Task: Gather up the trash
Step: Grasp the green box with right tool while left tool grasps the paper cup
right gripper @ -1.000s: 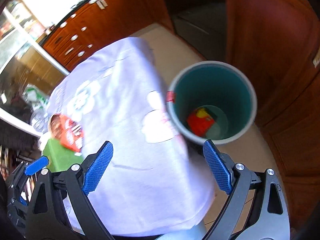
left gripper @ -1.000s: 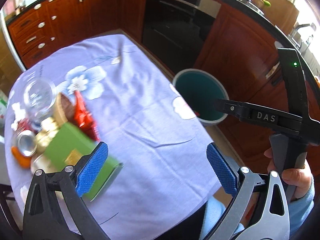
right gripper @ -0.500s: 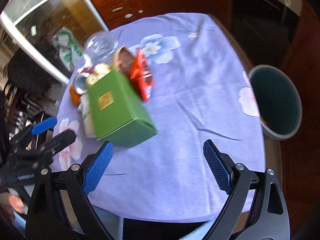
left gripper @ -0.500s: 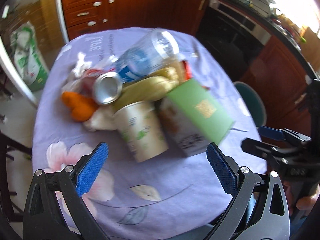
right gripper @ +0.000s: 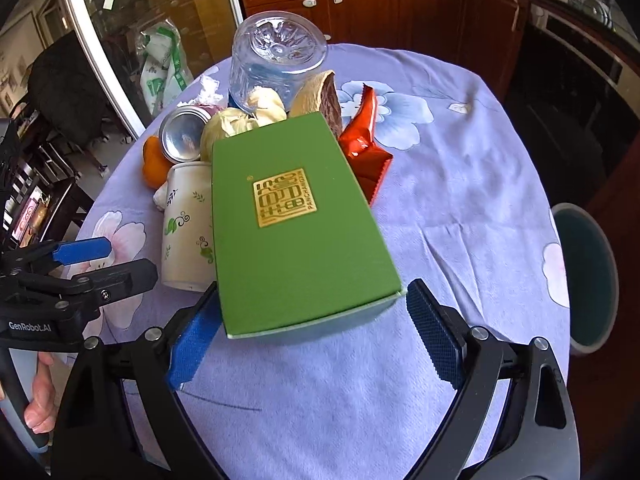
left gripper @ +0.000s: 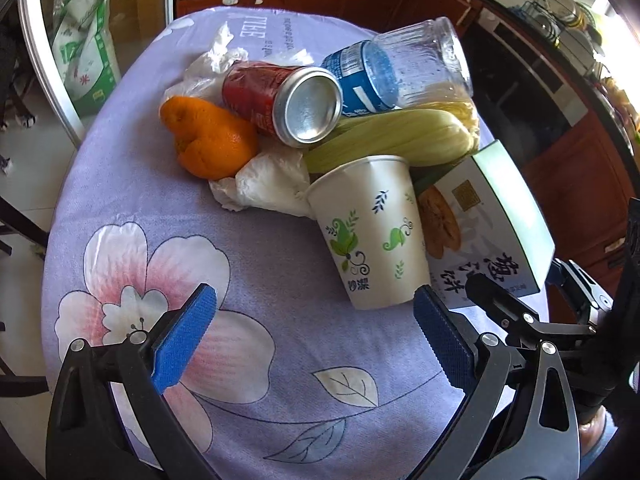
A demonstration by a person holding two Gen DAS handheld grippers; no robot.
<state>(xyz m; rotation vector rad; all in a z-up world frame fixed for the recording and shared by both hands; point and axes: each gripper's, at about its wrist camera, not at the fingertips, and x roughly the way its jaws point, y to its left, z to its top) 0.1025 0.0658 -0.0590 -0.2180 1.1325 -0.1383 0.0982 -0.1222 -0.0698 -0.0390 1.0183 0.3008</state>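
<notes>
Since 1 s ago both my views swung off the teal bin (right gripper: 586,276) and onto the trash pile; pile now sits close ahead of both tools. Right tool's jaws have just been closing a bit, w/ the near end of the green box (right gripper: 296,220) between them, pads not pressing it.

Left tool (left gripper: 314,336): spread wide, nothing between the pads, just the lilac flowered cloth of the bench (left gripper: 256,420) under it. Paper cup (left gripper: 370,232), on its side, lies just ahead toward the right pad, its base end nearest. Behind it: corn in husk (left gripper: 396,140), red can (left gripper: 280,100) w/ its silver end facing me, clear plastic bottle (left gripper: 404,68), orange (left gripper: 208,140) off left, crumpled tissue (left gripper: 272,184) between orange & cup.

Right tool (right gripper: 314,338): spread; left pad right by the box's near left corner, can't tell if touching, right pad apart from it. Box is green w/ a gold label on top, tilted, leaning on the pile. Red wrapper (right gripper: 366,140) beyond it to the right. Bin well off right of this tool, on the floor past the bench edge.
</notes>
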